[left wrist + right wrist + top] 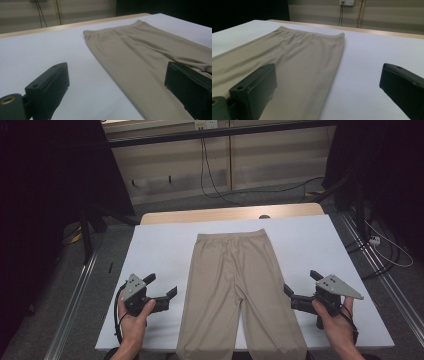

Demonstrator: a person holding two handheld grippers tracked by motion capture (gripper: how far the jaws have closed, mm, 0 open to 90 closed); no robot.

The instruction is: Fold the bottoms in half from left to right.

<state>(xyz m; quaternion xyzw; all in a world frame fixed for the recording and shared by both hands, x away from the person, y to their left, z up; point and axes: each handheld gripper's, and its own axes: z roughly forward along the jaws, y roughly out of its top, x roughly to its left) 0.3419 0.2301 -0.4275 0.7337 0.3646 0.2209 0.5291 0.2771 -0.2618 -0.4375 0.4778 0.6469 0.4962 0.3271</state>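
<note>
flat, beige trousers [240, 290] lie between both gaping tongs [163, 293] [300, 286].

High view looks down; both gripper views skim low, sharing trousers [240, 290].

A pair of beige trousers [239, 290] lies flat down the middle of a white table [310, 245], waistband toward the far edge, legs reaching over the near edge. The left gripper [161, 287] is held near the near-left corner, the right gripper [302, 284] near the near-right corner, both with jaws apart and pointing at the trousers.
</note>
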